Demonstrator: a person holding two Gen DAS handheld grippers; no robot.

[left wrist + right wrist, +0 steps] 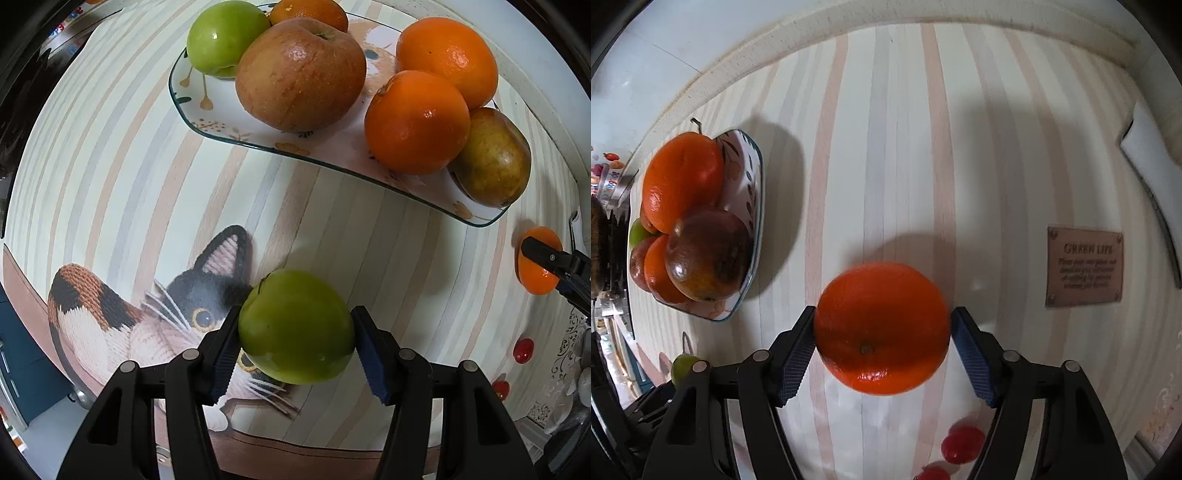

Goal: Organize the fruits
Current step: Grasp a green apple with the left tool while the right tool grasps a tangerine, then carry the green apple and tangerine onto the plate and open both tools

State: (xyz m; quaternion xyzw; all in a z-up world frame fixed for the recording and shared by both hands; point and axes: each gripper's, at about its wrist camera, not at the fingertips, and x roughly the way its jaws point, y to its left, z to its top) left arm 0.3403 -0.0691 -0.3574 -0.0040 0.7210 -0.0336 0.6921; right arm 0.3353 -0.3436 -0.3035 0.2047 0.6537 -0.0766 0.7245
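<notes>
My left gripper (295,345) is shut on a green apple (295,326), held above the striped tablecloth near the cat print. My right gripper (882,341) is shut on an orange (881,326); it also shows at the right edge of the left wrist view (537,260). A flower-patterned plate (332,157) ahead of the left gripper holds a green apple (223,37), a red apple (301,74), three oranges, the nearest one (417,122), and a brownish pear (493,158). In the right wrist view the plate (753,206) sits at the left.
Small red fruits (962,443) lie on the cloth below the right gripper, also seen in the left wrist view (522,350). A brown label patch (1084,266) is on the cloth at the right. The table's far edge meets a white wall (701,29).
</notes>
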